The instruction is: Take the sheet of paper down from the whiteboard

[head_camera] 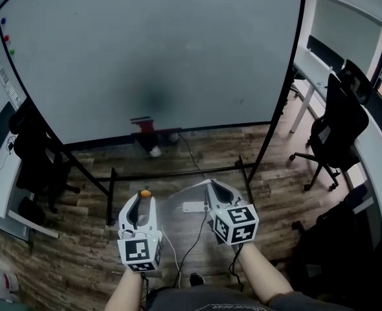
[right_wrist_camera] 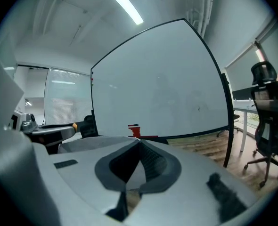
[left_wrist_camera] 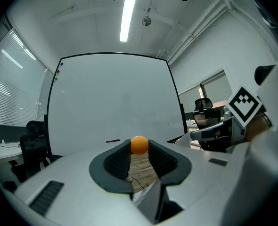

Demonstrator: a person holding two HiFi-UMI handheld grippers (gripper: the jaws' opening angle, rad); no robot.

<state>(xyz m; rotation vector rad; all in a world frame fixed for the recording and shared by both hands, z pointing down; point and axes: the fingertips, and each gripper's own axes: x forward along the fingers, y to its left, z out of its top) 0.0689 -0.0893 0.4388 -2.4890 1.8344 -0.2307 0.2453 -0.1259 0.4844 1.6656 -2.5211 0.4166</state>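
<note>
An office is shown, as is seen from the large whiteboard point(head_camera: 152, 50) on a black frame, the black swivel chairs point(head_camera: 337, 125) beside a long white surface point(head_camera: 320, 67), the window blinds point(right_wrist_camera: 66, 109) and the ceiling tube light point(left_wrist_camera: 128, 14).

**Whiteboard ahead, two grippers side by side before it**

The whiteboard point(head_camera: 152, 57) stands on the floor point(head_camera: 197, 157), well apart from the left gripper point(head_camera: 145, 197) and the right gripper point(head_camera: 208, 183) in front of it. A ball point(head_camera: 145, 192) sits between the left jaws, and the sheet of paper point(right_wrist_camera: 133, 175) sits between the right jaws. An office chair point(head_camera: 337, 125) stands right of the board, beside a table point(head_camera: 320, 67). Another chair point(head_camera: 32, 148) stands to its left.
</note>
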